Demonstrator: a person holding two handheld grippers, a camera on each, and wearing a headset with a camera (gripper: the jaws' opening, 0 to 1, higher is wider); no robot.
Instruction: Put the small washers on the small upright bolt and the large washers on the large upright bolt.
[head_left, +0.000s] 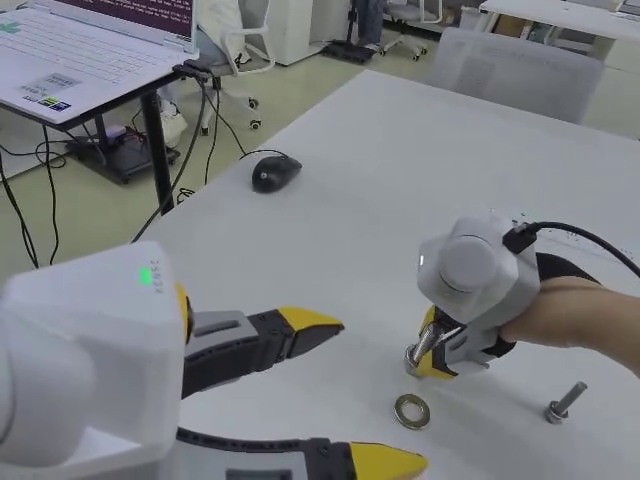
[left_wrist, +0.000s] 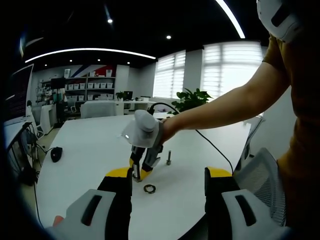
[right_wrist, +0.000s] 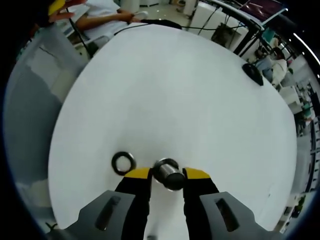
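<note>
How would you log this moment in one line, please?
left gripper: open, hovering | right gripper: shut on large bolt | washer: lying beside it

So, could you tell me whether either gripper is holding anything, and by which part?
The right gripper holds the large bolt by its shank, between the jaw tips. The left gripper is open and holds nothing.

Shiny metal bolt (right_wrist: 167, 173) and washer (right_wrist: 123, 162) on matt white table (right_wrist: 165, 90).
</note>
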